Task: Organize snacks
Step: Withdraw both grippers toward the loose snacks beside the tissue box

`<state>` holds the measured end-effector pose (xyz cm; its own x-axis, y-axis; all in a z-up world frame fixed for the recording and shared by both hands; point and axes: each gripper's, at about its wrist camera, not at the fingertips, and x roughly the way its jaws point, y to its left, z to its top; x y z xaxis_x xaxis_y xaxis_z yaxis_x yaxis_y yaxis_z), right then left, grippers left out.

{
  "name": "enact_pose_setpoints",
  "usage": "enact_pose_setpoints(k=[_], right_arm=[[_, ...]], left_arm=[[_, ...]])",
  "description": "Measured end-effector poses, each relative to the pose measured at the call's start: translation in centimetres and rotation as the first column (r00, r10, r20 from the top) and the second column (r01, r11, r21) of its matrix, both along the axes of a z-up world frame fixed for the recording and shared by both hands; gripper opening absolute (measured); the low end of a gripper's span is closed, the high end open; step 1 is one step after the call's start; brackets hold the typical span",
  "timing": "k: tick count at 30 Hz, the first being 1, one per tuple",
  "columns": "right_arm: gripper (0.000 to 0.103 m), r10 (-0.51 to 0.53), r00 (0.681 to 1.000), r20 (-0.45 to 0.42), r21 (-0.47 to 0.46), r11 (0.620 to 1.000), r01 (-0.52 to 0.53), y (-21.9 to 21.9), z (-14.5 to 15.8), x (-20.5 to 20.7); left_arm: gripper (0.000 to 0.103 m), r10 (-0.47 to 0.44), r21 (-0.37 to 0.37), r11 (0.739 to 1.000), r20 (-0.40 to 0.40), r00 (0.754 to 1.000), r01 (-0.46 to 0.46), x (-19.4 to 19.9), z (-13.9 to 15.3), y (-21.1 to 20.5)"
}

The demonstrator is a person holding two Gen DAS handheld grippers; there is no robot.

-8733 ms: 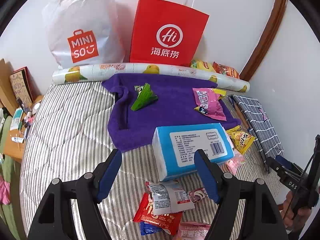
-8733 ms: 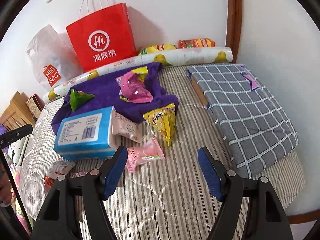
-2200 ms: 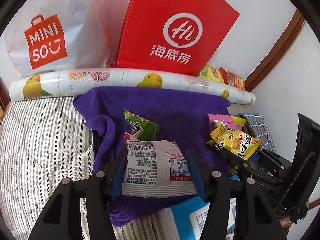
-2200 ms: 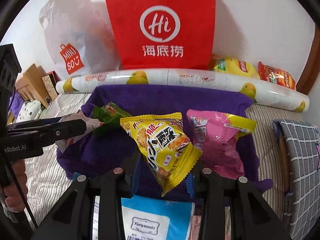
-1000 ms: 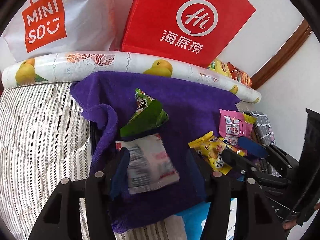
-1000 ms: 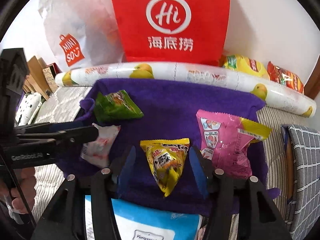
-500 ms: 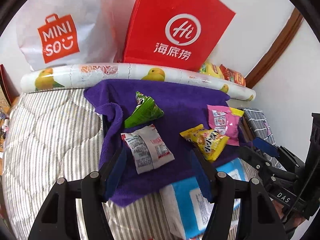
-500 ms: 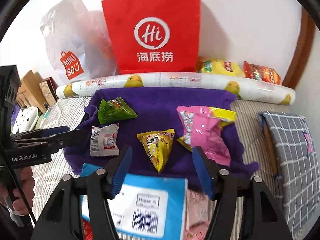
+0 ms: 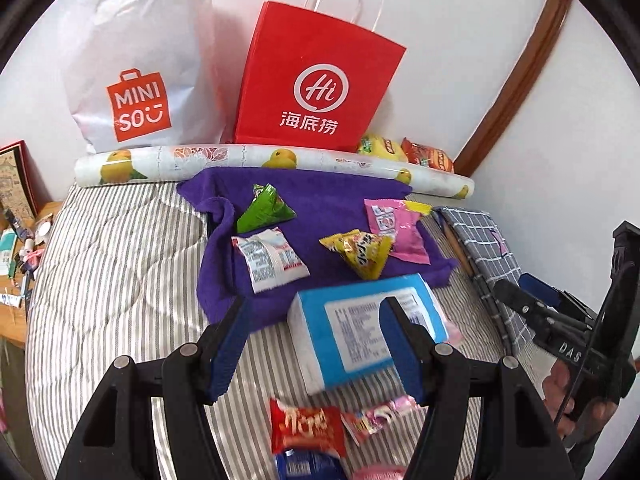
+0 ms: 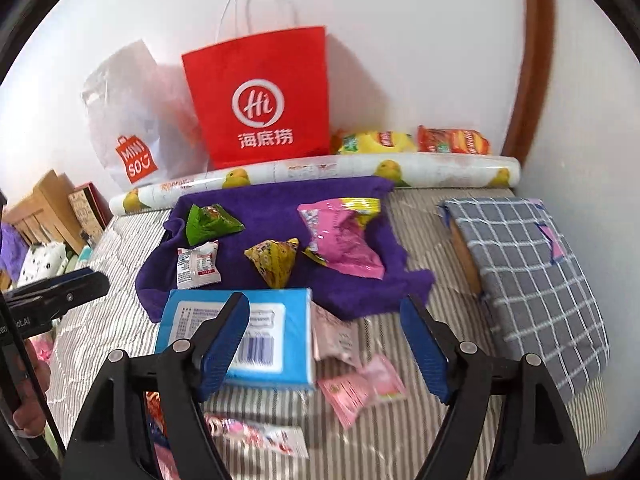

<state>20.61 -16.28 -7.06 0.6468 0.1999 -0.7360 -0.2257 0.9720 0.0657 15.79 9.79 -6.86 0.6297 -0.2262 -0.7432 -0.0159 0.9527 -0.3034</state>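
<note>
While four packets already lie on the purple towel (image 9: 320,200), both the left gripper (image 9: 316,344) and the right gripper (image 10: 324,344) are held wide and empty. The red packet (image 9: 306,426) and the pink packets (image 10: 360,388), lying on the striped bedding near the blue tissue pack (image 9: 368,336), should be pinched by a flat edge and set on bare towel.

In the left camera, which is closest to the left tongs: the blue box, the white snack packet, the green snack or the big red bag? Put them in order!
From the left tongs:
1. Blue box, right at the tips.
2. White snack packet, on the purple towel.
3. Green snack, farther back on the towel.
4. Big red bag, against the wall.
</note>
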Motion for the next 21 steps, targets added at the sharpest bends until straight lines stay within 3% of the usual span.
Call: enact_pose_setpoints(k=[8,14,21], right_arm=[[0.077,-0.104,0.994,-0.036,0.050,0.993,0.105,-5.5,-0.9,-2.4],[0.077,-0.094,0.991,-0.099,0.061,0.993,0.100,-7.6,-4.2,-2.8],[0.076,-0.007,0.991,-0.132,0.036,0.999,0.012,-6.4,-8.3,-2.0]], left_arm=[[0.064,0.018,0.002,1.000,0.009,1.000,-0.018,-3.4,-0.1,-0.6],[0.064,0.036,0.003,0.999,-0.031,0.999,-0.036,-4.1,-1.9,-0.8],[0.064,0.045,0.008,0.999,-0.099,0.994,-0.045,-3.6,-4.1,-1.0]])
